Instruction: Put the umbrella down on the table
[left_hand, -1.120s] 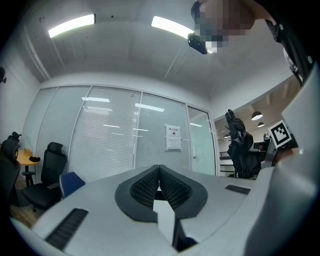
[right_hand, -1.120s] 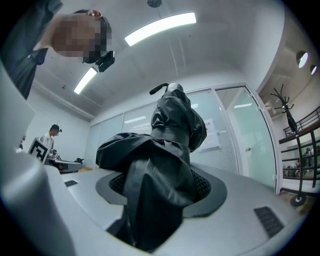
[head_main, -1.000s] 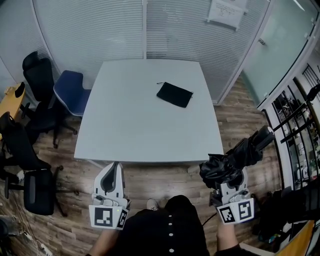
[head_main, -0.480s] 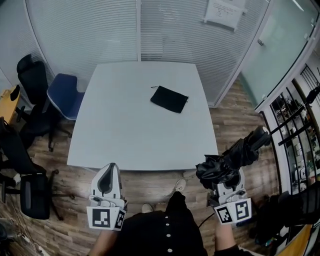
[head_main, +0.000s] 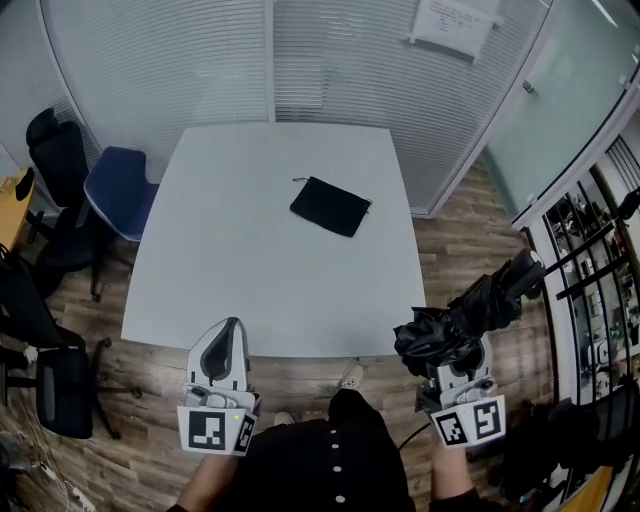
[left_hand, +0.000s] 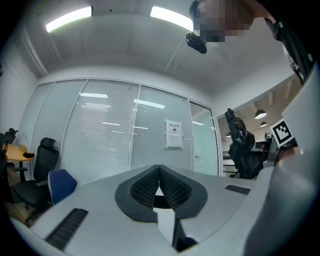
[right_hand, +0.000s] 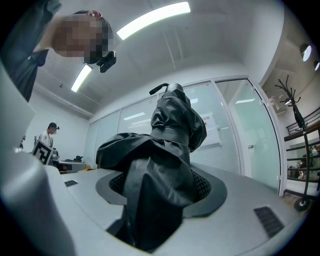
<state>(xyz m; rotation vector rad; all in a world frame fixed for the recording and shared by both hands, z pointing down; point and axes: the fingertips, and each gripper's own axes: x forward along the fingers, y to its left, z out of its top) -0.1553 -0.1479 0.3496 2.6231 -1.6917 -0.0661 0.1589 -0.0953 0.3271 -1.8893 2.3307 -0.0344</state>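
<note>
A folded black umbrella (head_main: 470, 315) is clamped in my right gripper (head_main: 452, 352), off the table's near right corner and over the wooden floor. In the right gripper view the umbrella (right_hand: 165, 165) fills the space between the jaws and sticks up ahead, handle end on top. My left gripper (head_main: 222, 352) hangs just before the near edge of the white table (head_main: 230, 270), its jaws closed together with nothing between them, as the left gripper view (left_hand: 159, 181) shows. A flat black umbrella sleeve (head_main: 331, 207) lies on the far half of the table.
A blue chair (head_main: 118, 190) and black office chairs (head_main: 45, 160) stand left of the table. Glass walls with blinds (head_main: 270, 55) close off the back. A black rack (head_main: 590, 260) runs along the right. The person's dark clothing (head_main: 335, 455) fills the bottom centre.
The table and its black sleeve have slid nearer and leftward in the head view as the person stepped forward. Both grippers keep their pose, and the umbrella stays clamped.
</note>
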